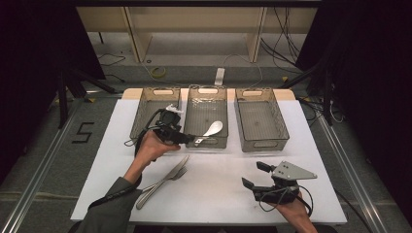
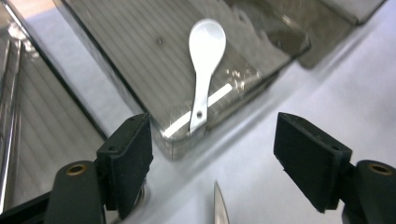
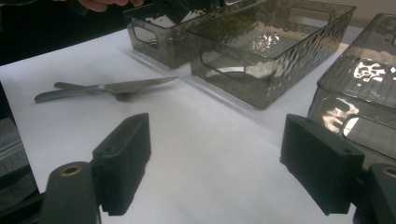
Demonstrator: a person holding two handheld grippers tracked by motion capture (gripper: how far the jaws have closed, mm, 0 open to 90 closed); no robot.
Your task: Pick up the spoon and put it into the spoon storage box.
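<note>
The white spoon [image 1: 212, 129] is lying inside the middle smoked-plastic bin [image 1: 190, 127], bowl pointing toward the far end and handle resting up against the near wall – in the left gripper view you can see the little hole in the handle tip right at the rim. The left gripper [image 1: 187, 138] is hovering just at that bin's near left corner, and its jaws are standing wide apart with nothing between them, not touching the spoon at all.

The left bin [image 1: 143, 116] and the right bin [image 1: 277, 127] are sitting either side of the middle one, all three in a row at the far edge of the white table [image 1: 218, 194].

A knife [image 1: 160, 184] and fork [image 1: 176, 174] are lying crossed over each other on the table, nearer the person's left forearm – the knife tip is poking into the bottom of the left gripper view.

The right gripper [image 1: 252, 175] is resting low over the table near the right front corner, well apart from everything, jaws spread wide and holding nothing.
</note>
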